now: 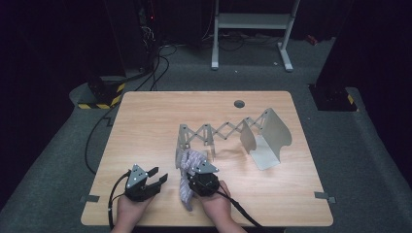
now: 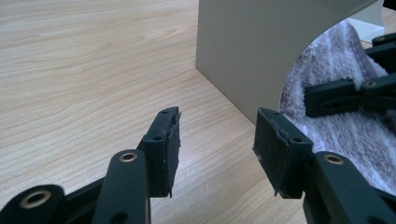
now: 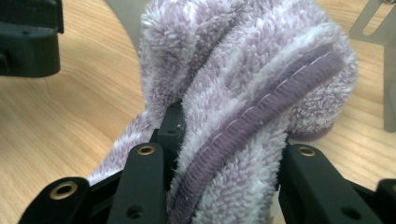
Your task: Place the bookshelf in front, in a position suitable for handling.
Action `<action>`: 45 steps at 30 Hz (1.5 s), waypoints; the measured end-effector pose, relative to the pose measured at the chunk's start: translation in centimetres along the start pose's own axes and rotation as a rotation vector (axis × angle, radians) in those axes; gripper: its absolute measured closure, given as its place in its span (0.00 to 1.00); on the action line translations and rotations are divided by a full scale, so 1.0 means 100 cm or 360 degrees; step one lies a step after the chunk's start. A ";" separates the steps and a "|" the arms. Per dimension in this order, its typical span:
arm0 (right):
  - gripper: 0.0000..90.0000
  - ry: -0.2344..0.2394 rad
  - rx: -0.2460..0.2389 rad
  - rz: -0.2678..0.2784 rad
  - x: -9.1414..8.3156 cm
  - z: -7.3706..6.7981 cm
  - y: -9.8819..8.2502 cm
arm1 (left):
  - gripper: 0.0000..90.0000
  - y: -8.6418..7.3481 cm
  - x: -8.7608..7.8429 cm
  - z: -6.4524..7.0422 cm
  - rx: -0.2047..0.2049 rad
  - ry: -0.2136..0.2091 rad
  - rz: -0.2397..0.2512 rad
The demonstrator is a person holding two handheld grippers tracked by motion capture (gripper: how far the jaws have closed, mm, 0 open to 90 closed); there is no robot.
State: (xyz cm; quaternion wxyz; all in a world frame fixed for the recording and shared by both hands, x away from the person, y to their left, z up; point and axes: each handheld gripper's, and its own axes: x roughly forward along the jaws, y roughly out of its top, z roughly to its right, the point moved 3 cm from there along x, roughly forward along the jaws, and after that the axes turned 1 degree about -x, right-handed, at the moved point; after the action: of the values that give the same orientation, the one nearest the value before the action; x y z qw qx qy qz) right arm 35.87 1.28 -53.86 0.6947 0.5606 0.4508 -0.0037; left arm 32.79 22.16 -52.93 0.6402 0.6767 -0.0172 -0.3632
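the left half of the table [image 1: 145, 121] lies bare, open to any pass. ahead of the right gripper [image 1: 194, 162], the towel [image 1: 187, 187] it grips bulks between its jaws, and the expanding metal rack [image 1: 228, 133] stands just beyond, blocking the way forward. near the table's right edge there is bare wood beside the rack's end plate [image 1: 272, 131].

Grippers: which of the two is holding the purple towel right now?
The right gripper: its jaws clamp the fluffy purple towel. The left gripper stands open over bare table, nothing between its pads.
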 end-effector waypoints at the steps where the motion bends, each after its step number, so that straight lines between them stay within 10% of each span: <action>1: 0.70 0.0011 0.0005 -0.0008 -0.001 -0.001 0.001 | 0.56 0.000 0.000 0.000 0.0001 0.0002 -0.0005; 18: 0.70 0.0101 -0.0058 0.0457 -0.088 -0.021 0.064 | 0.55 0.000 -0.003 -0.007 -0.0006 0.0030 -0.0002; 26: 0.70 0.0082 -0.0038 0.0315 -0.057 -0.016 0.039 | 0.51 0.002 -0.009 -0.021 -0.0045 0.0033 -0.0002; 33: 0.70 0.0044 -0.0024 -0.0018 -0.003 -0.004 -0.002 | 0.40 0.002 -0.013 -0.033 -0.0073 0.0091 0.0006; 45: 0.69 0.0088 -0.0046 0.0233 -0.053 -0.012 0.038 | 0.37 -0.001 -0.011 -0.035 -0.0099 0.0103 0.0016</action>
State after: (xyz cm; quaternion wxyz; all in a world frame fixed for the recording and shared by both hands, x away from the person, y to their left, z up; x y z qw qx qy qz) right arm 33.86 0.99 -47.54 0.6883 0.5819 0.4277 0.0690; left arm 33.73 25.66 -52.85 0.6631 0.6677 0.0116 -0.3382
